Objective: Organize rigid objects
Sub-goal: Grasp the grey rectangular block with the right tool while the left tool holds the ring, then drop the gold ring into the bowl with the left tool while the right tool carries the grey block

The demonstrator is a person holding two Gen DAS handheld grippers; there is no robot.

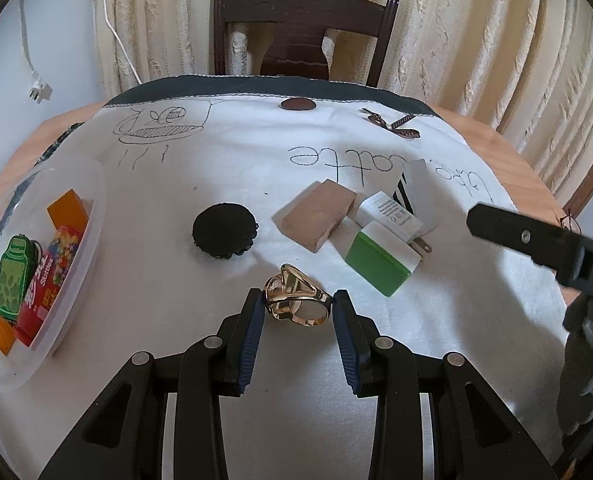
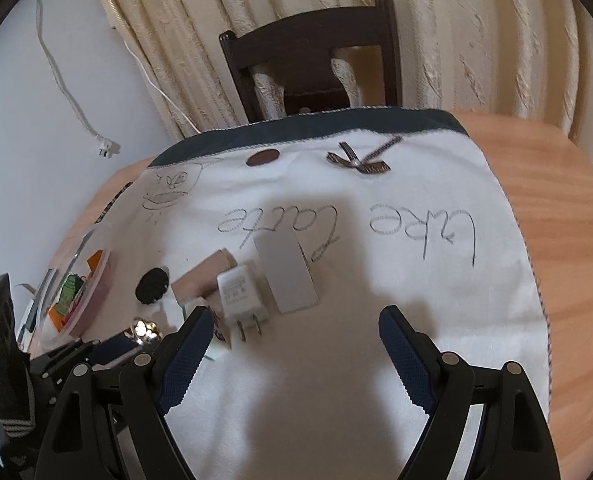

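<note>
On the white cloth [image 1: 200, 168] covering our round wooden tabletop [image 2: 568, 208], a shiny gold ring [image 1: 296, 300] with an openwork top lies between our left gripper [image 1: 298, 312] fingers, which flank it narrowly without clearly clamping. Our right gripper [image 2: 296, 332] hangs wide open over bare cloth, beside the white charger [image 2: 240, 292].

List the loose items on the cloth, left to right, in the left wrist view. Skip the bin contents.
black round piece → gold ring, between the left gripper fingers → tan block → green and white block. The white charger overlaps the blocks, so it is left out.
</note>
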